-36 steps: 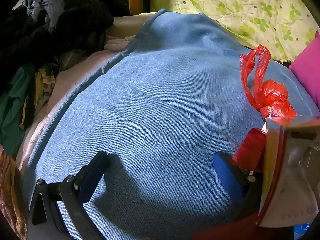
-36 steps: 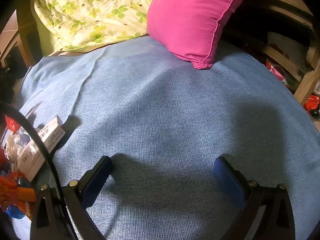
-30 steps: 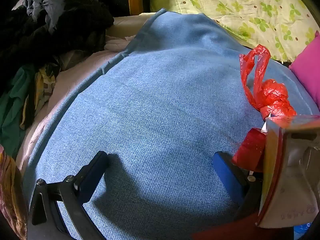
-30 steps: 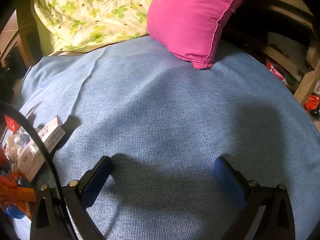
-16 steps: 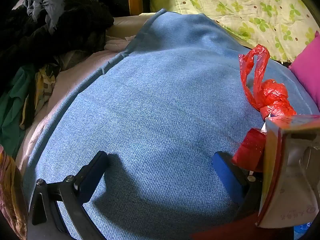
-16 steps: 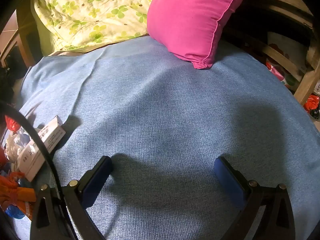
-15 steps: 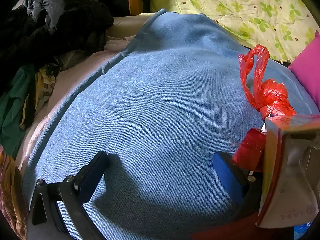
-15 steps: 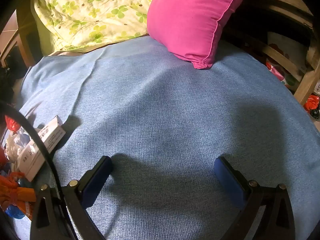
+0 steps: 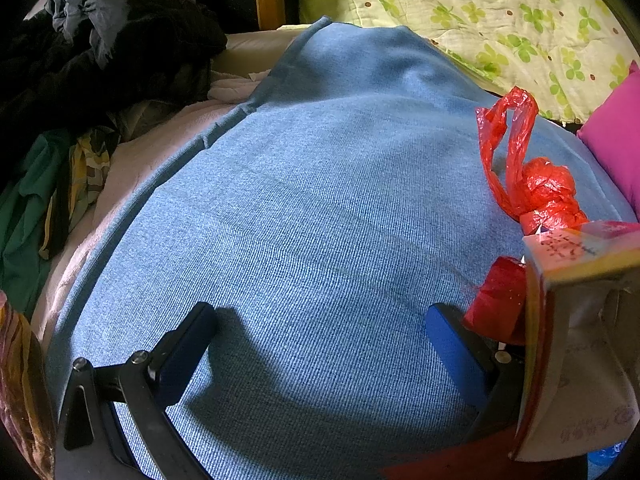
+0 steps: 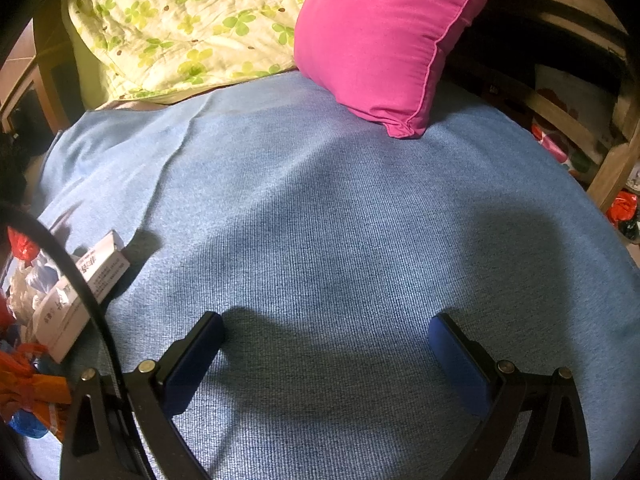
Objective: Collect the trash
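Note:
My left gripper [image 9: 320,332] is open and empty, low over a blue blanket [image 9: 320,208]. To its right lies a knotted red plastic bag [image 9: 536,188], with a cardboard box [image 9: 572,340] and more red wrapping [image 9: 496,308] right beside my right finger. My right gripper [image 10: 326,340] is open and empty over the same blanket [image 10: 340,220]. At its far left a white box [image 10: 84,284] lies among mixed trash [image 10: 28,392] behind a black curved rim [image 10: 80,280].
A pink pillow [image 10: 384,36] and a green flowered quilt [image 10: 188,20] lie at the bed's head. Dark clothes [image 9: 100,52] are piled at the left of the bed. A wooden frame [image 10: 612,168] stands at the right.

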`<action>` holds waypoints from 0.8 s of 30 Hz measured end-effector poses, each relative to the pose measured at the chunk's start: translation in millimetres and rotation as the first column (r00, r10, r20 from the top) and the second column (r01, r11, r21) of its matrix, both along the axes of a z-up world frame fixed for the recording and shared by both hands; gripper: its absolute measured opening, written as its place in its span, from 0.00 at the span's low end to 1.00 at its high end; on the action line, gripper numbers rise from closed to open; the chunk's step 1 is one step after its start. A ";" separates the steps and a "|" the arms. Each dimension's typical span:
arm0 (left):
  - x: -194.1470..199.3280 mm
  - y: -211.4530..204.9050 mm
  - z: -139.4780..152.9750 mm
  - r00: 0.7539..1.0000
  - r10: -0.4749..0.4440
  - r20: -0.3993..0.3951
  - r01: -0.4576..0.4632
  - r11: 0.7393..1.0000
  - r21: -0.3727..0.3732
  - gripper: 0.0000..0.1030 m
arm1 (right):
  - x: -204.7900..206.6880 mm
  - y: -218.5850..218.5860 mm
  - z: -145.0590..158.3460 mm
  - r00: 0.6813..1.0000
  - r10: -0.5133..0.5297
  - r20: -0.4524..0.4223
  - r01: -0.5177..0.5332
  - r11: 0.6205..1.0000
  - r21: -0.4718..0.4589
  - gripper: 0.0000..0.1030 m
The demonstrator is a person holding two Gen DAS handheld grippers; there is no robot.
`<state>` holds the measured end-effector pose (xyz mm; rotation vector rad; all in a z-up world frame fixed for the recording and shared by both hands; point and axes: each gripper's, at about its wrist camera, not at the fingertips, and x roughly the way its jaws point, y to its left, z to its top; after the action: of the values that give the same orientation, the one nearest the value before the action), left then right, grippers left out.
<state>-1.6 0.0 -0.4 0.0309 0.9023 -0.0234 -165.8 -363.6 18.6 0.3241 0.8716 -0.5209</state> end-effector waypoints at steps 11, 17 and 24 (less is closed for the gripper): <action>-39.2 16.8 30.3 0.991 0.018 0.132 -0.019 1.000 0.006 1.00 | -63.5 48.9 45.1 0.987 0.046 0.156 -0.052 0.998 0.029 1.00; -92.4 19.6 62.4 0.974 -0.012 0.227 0.015 1.000 -0.011 1.00 | -104.2 87.4 76.2 0.968 0.120 0.222 -0.129 0.991 0.025 1.00; -149.9 10.5 88.3 0.967 -0.096 0.235 0.109 0.993 -0.043 1.00 | -146.3 134.2 90.6 0.949 0.186 0.257 -0.194 0.981 0.009 1.00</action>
<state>-151.6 10.5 87.9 0.0278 0.6643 -0.1383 -312.1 -229.5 109.2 0.3264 0.6538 -0.2773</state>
